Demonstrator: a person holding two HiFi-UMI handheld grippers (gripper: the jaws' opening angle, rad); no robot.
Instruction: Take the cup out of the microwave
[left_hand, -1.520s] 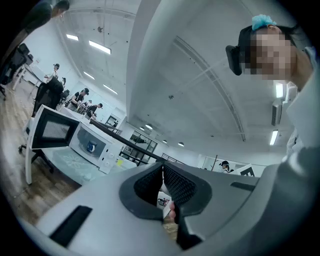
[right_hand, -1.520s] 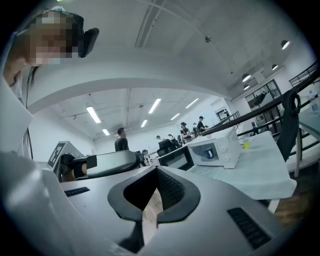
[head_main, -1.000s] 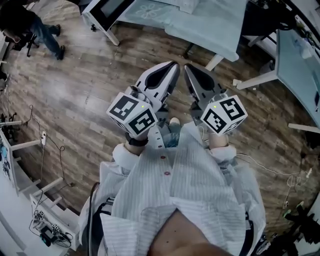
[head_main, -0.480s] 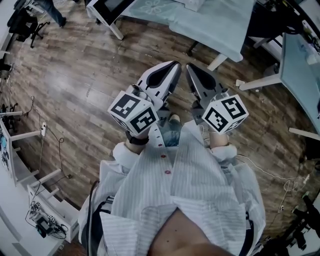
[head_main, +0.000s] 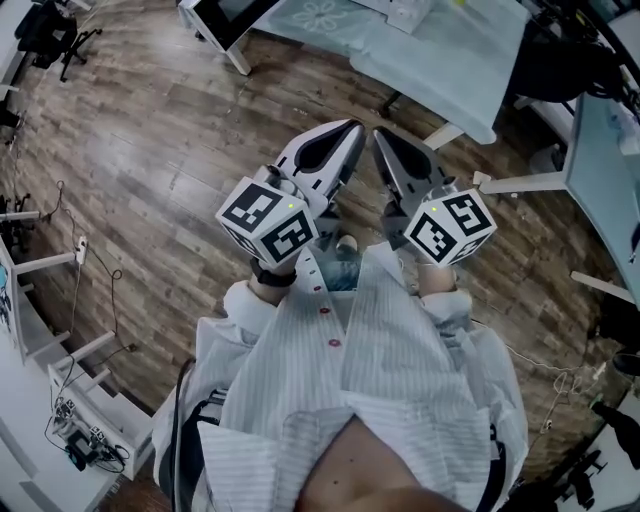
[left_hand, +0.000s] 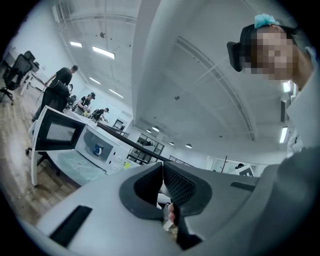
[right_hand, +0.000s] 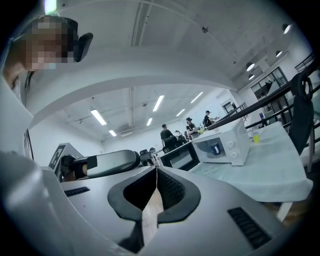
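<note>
2 tools, the left tool (head_main: 352, 128) and right tool (head_main: 380, 133), each have jaws pressed together on nothing. They are held level, side by side, before the person's chest. Wood floor (head_main: 150, 150) lies between them and the worktop (head_main: 440, 50), well apart. On it stands the microwave (left_hand: 102, 152), its door (left_hand: 57, 132) swung open and the cup (left_hand: 98, 149) inside, too small to detail. People (left_hand: 60, 82) stand behind. The head view cuts off most of the microwave.

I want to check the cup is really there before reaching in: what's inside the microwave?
The microwave stands with its door swung open, and a blue cup sits inside. Nothing else shows around it, but the back corners are too small and dim to make out.
</note>
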